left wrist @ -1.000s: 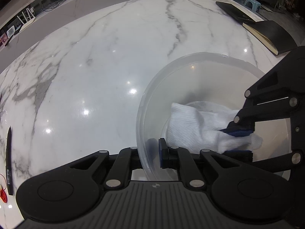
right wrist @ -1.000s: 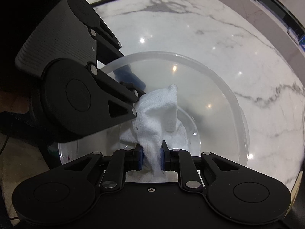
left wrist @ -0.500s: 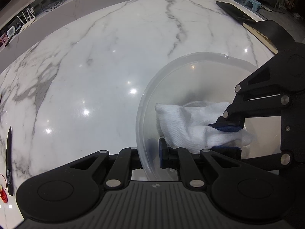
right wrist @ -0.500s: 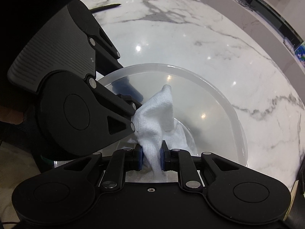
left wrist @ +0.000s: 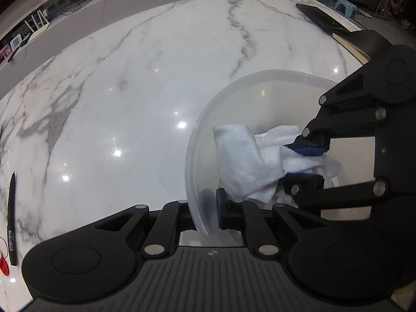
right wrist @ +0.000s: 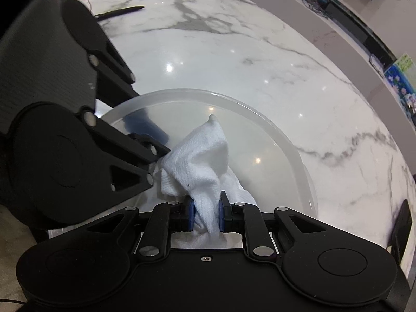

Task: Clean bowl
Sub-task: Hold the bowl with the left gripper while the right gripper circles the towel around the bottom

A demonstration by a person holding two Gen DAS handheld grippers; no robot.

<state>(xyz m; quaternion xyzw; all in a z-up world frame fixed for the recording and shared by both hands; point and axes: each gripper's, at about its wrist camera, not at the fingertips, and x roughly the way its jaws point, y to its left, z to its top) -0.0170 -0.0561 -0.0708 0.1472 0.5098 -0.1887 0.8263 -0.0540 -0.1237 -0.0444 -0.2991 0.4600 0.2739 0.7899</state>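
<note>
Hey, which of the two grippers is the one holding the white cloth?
The right gripper: its blue pads pinch the white cloth inside the clear bowl. The left gripper instead clamps the bowl's rim, one pad inside the wall and one outside.

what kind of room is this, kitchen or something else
Probably a home or office room set up for recording, not clearly a kitchen. The bowl sits on a big polished marble table, with a pen and dark notebooks on it, and cables and a router on the ledge behind.

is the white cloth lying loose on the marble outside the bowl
No, the cloth sits inside the clear bowl, pinched between the right tool fingers.
</note>
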